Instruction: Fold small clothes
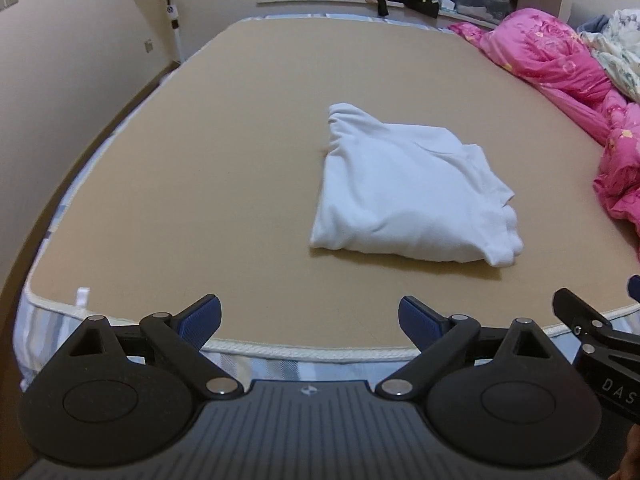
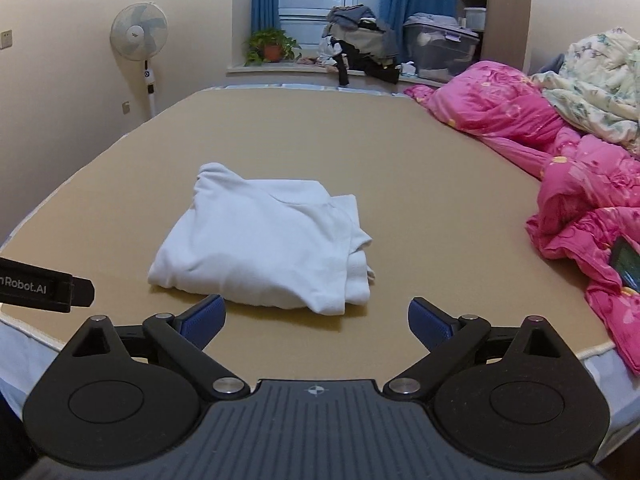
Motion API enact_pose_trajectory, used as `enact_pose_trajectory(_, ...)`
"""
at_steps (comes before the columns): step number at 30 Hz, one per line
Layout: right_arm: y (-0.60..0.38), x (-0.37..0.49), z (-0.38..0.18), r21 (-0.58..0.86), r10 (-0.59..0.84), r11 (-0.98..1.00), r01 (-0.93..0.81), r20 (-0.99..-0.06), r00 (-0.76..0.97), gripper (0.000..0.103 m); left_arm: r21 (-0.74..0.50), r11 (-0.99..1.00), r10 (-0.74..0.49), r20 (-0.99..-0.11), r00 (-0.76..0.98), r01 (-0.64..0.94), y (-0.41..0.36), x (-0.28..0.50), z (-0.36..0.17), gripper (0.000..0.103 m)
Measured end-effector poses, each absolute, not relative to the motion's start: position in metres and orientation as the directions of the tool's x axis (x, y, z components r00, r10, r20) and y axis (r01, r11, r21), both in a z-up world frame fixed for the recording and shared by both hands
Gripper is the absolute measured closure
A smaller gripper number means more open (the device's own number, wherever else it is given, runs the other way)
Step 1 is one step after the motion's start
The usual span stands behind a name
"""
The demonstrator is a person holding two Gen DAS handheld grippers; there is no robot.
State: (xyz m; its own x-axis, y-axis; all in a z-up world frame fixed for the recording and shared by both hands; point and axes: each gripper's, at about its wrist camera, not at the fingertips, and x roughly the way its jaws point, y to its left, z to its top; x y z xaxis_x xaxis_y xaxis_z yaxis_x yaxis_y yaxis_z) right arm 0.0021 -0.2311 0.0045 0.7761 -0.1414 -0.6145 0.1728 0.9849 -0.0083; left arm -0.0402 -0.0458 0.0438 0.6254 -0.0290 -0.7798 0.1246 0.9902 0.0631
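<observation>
A white garment (image 1: 408, 188) lies folded into a thick squarish bundle on the tan mattress (image 1: 200, 152); in the right wrist view the same white garment (image 2: 264, 240) rests just beyond the fingers. My left gripper (image 1: 310, 318) hangs open over the mattress's near edge, well short of the garment, with nothing between its blue pads. My right gripper (image 2: 316, 320) is also open and empty, its pads close to the bundle's near edge but apart from it. Part of the right gripper shows at the lower right of the left wrist view.
Pink quilts (image 2: 560, 168) and a pale floral quilt (image 2: 600, 80) are heaped along the mattress's right side. A standing fan (image 2: 140, 36) is by the left wall. A windowsill at the back holds a potted plant (image 2: 272, 48), piled clothes and a storage box (image 2: 440, 50).
</observation>
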Motion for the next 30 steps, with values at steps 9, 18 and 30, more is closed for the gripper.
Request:
enact_pose_trajectory(9,-0.229,-0.004,0.002,-0.011,-0.151,0.983,0.184,-0.623,0.768,0.005,0.088,0.987,-0.021,-0.759,0.651,0.135,-0.047,-0.050,0.050,0.006)
enact_pose_trajectory(18,-0.228,-0.002,0.003,-0.019,-0.151,0.984,0.178,-0.620,0.770,0.005,0.103,0.983,-0.023,-0.750,0.661,0.150,-0.051,-0.051,0.052,0.006)
enact_pose_trajectory(30,-0.229,-0.001,0.004,-0.016,-0.153,0.983,0.182,-0.618,0.772,0.005,0.124,0.980,-0.016,-0.738,0.674,0.158,-0.055,-0.055,0.054,0.006)
